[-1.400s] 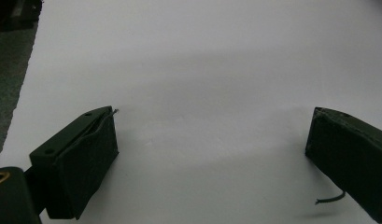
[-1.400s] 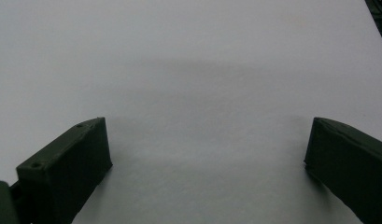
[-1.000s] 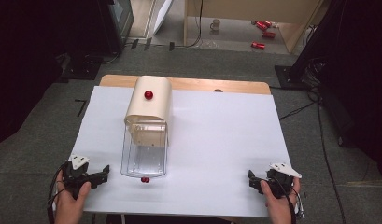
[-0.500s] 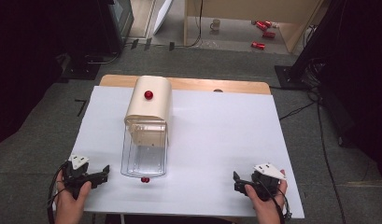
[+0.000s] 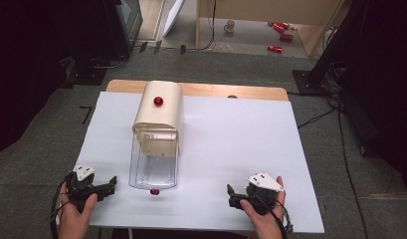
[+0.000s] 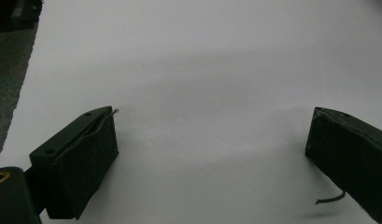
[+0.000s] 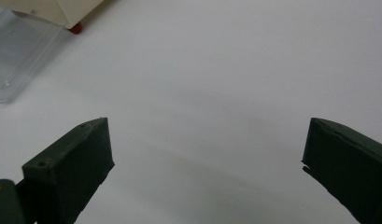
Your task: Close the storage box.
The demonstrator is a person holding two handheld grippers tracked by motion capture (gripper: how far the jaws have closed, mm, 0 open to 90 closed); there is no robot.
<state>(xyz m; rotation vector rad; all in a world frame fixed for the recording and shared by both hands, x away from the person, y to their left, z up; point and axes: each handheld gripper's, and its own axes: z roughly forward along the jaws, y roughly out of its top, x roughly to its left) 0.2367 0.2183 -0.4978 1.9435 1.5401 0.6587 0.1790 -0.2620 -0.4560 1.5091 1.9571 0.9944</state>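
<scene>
Pretty much at the start, I'd say: neither gripper is touching anything. My left gripper (image 5: 107,187) sits at the near left corner of the worktop (image 5: 241,149), jaws spread, nothing between them. The right gripper (image 5: 233,196) is near the front edge, pointing left toward the box, jaws spread and empty too. The box (image 5: 158,132) lies left of centre: cream domed lid with a red knob (image 5: 158,101) at the far end, clear tray (image 5: 154,169) sticking out toward me, another small red knob (image 5: 153,191) at its near end. So all the handling looks left to do.
</scene>
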